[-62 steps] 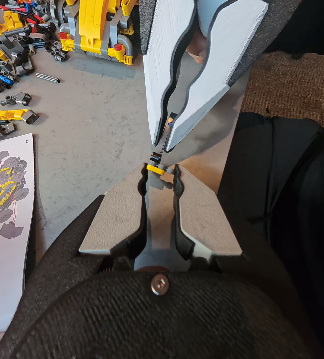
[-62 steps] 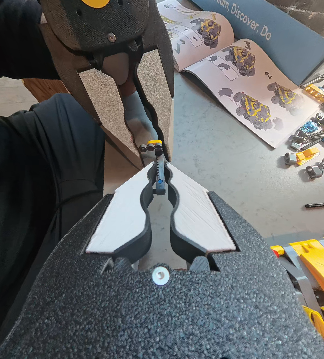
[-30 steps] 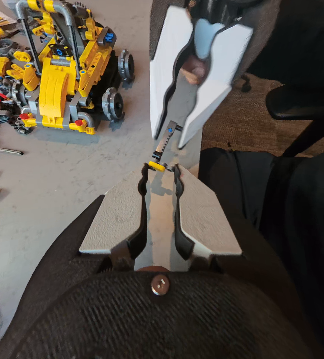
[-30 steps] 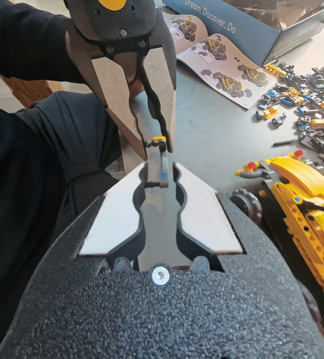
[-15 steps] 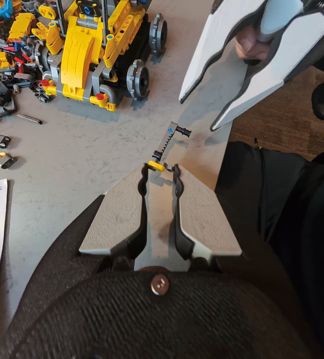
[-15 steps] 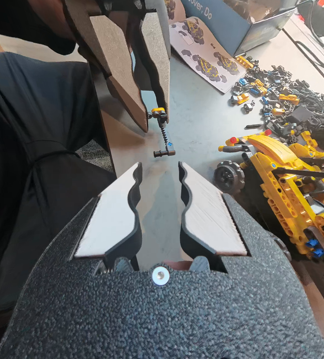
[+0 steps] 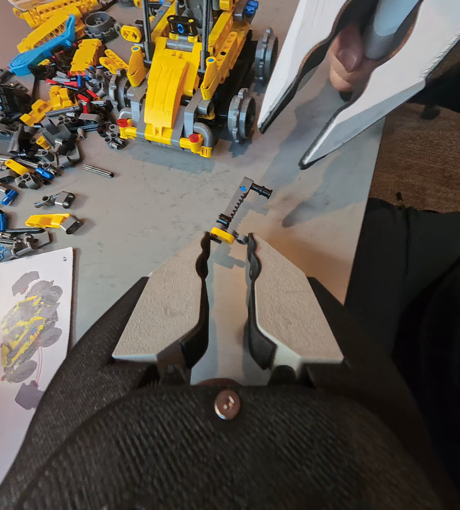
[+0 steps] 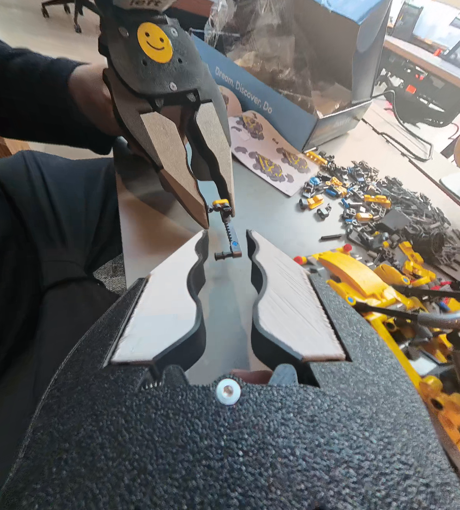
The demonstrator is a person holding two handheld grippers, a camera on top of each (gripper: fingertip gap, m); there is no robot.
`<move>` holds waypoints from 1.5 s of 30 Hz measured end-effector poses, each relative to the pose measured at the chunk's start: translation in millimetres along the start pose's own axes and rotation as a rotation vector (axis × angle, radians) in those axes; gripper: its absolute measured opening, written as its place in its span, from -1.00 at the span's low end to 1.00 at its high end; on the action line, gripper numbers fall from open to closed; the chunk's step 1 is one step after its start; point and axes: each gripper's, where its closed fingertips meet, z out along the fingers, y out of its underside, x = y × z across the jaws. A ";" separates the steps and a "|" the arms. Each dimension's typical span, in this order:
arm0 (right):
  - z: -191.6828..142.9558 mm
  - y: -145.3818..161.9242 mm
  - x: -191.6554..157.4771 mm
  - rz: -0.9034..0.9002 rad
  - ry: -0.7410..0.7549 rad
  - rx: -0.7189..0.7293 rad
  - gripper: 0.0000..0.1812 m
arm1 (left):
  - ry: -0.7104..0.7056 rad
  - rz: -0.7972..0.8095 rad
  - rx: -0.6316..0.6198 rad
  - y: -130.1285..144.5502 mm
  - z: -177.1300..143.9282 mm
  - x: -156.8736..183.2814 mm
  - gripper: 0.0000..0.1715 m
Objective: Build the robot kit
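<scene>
We are looking down at a grey counter (image 7: 151, 198) through two handheld grippers. The largest thing on it is a half-built yellow and grey toy vehicle (image 7: 179, 82) with grey toothed wheels, which is standing toward the far edge in the left wrist view and along the right side in the right wrist view (image 8: 383, 300). Beside it, a wide scatter of loose building pieces (image 7: 30, 116) in black, grey, yellow, blue and red is spreading over the counter. An open blue cardboard box (image 8: 320, 91) is standing at the far side, and an instruction booklet (image 7: 16, 317) is lying open at the near left edge of the counter.

We are gripping with our left gripper (image 7: 229, 238): its tips are clenched on the yellow end of a small toothed rack assembly (image 7: 237, 207), a grey geared strip with a blue pin and a black peg sticking out sideways at its far end. The assembly is being held in the air above the counter's near right edge, angling away from the gripper.

Our right gripper (image 8: 227, 234) is hanging released, its white pads spread wide and holding nothing. The peg end of the assembly (image 8: 230, 242) is sitting just in front of its tips, in line with the gap but not touching either side.
</scene>
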 end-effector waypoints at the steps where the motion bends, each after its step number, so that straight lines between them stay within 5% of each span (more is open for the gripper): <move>1: 2.9 -3.3 2.5 0.001 0.000 0.017 -0.72 | 0.005 -0.003 0.006 -0.4 -0.7 -2.2 -0.73; 17: -3.5 -26.1 27.1 0.093 0.071 0.193 -0.63 | 0.084 -0.115 0.129 -11.2 -15.8 -9.4 -0.74; 21: 0.5 -15.1 -2.4 0.126 -0.080 0.085 -0.47 | 0.045 -0.025 0.076 -1.9 -16.3 0.5 -0.73; 28: -5.6 -2.2 -16.9 0.074 -0.064 0.000 -0.44 | -0.033 0.064 0.087 -4.9 -17.5 13.2 -0.73; 45: -45.3 14.4 -7.6 -0.126 0.429 -0.125 -0.62 | 0.092 -0.172 0.119 -44.4 22.6 45.4 -0.73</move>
